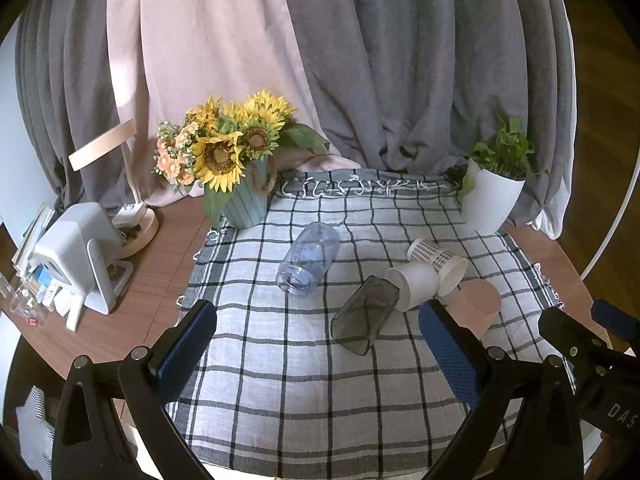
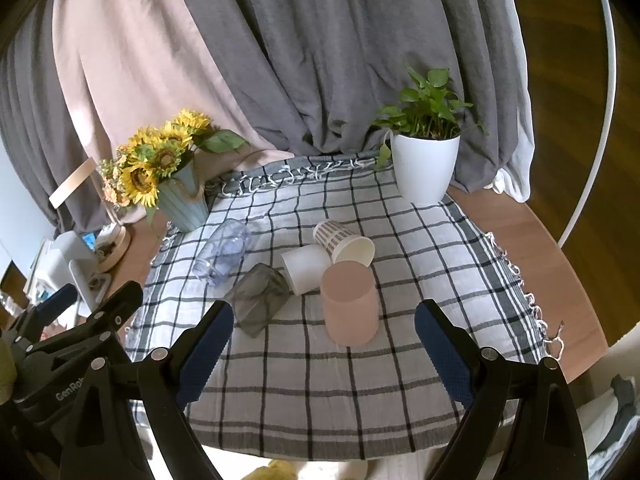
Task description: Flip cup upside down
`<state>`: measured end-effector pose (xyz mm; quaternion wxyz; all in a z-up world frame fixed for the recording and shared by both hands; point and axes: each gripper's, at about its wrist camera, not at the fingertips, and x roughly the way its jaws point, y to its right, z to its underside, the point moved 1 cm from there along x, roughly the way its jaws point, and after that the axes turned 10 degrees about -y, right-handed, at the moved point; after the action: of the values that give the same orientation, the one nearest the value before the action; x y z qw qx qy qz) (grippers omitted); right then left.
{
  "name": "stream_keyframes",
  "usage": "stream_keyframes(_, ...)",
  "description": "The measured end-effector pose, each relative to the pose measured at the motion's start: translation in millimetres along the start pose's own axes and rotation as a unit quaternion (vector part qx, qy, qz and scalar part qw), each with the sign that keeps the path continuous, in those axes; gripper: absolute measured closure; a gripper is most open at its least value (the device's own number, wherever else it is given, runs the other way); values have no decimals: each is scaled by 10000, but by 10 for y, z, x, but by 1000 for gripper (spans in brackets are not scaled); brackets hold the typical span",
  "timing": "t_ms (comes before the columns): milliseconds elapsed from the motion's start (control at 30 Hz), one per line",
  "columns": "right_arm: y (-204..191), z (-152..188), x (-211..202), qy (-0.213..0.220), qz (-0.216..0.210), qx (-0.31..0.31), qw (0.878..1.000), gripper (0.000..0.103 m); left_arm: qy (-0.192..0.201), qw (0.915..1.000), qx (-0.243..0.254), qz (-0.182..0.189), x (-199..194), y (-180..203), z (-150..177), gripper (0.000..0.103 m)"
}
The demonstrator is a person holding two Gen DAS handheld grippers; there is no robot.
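Several cups sit on the checked cloth. A pink cup stands upside down; it also shows in the left wrist view. A white cup, a checked paper cup, a smoky square glass and a clear bluish cup lie on their sides. In the left wrist view these are the white cup, paper cup, smoky glass and clear cup. My left gripper is open and empty, short of the smoky glass. My right gripper is open and empty, just short of the pink cup.
A sunflower pot stands at the cloth's back left, a white plant pot at the back right. White devices and clutter sit on the wooden table at left. Curtains hang behind. The table edge curves at the right.
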<state>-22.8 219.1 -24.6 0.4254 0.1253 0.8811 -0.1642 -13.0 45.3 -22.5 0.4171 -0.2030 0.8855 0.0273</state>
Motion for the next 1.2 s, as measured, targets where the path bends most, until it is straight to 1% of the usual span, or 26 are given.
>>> stream_keyframes(1200,10,39,16,-37,45,89,9999,11,-10,10000,68,-26,26,-12,-3,0)
